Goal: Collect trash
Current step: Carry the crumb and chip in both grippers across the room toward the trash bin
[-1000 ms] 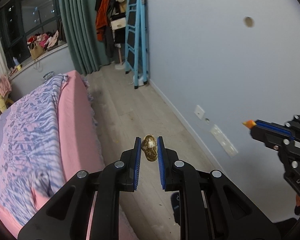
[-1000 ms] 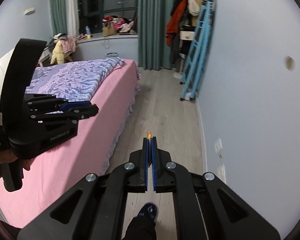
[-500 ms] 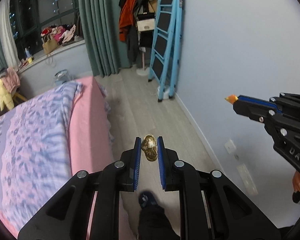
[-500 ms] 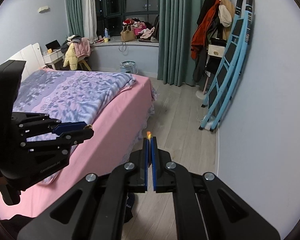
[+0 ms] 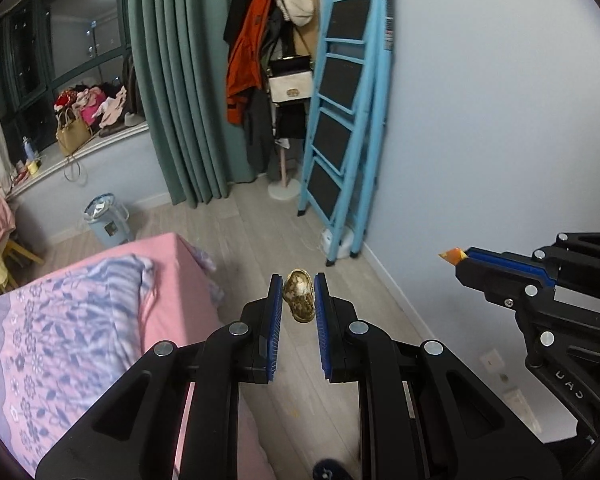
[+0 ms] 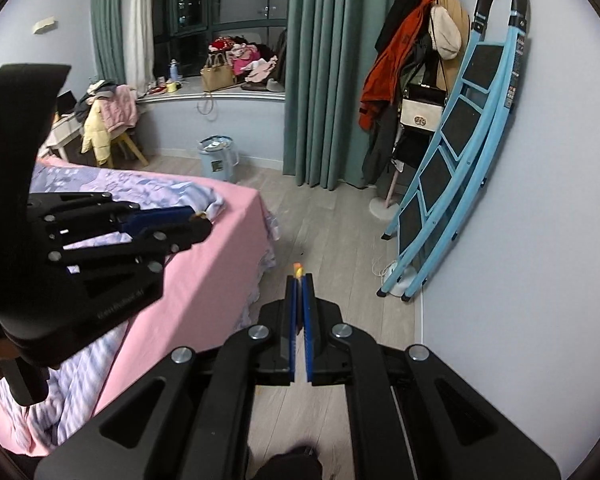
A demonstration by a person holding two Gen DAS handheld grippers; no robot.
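My left gripper (image 5: 298, 286) is shut on a crumpled gold wrapper (image 5: 299, 295), held in the air above the floor beside the bed. It also shows at the left of the right wrist view (image 6: 198, 222). My right gripper (image 6: 299, 280) is shut on a small orange scrap (image 6: 298, 270) that sticks out past its tips. It also shows at the right of the left wrist view (image 5: 458, 258), with the orange scrap (image 5: 451, 255) at its tip. A light blue trash bin (image 5: 105, 220) stands on the floor under the window; it also shows in the right wrist view (image 6: 218, 157).
A pink bed (image 6: 204, 264) with a floral quilt fills the left. A blue stepladder (image 6: 452, 168) and a coat rack with clothes (image 6: 412, 80) stand against the right wall. Green curtains (image 5: 176, 80) hang at the back. Wood floor (image 6: 332, 232) runs between bed and wall.
Both grippers have moved forward along the bed toward the window, still holding their scraps. The ladder, coat rack and blue bin appear closer and larger.
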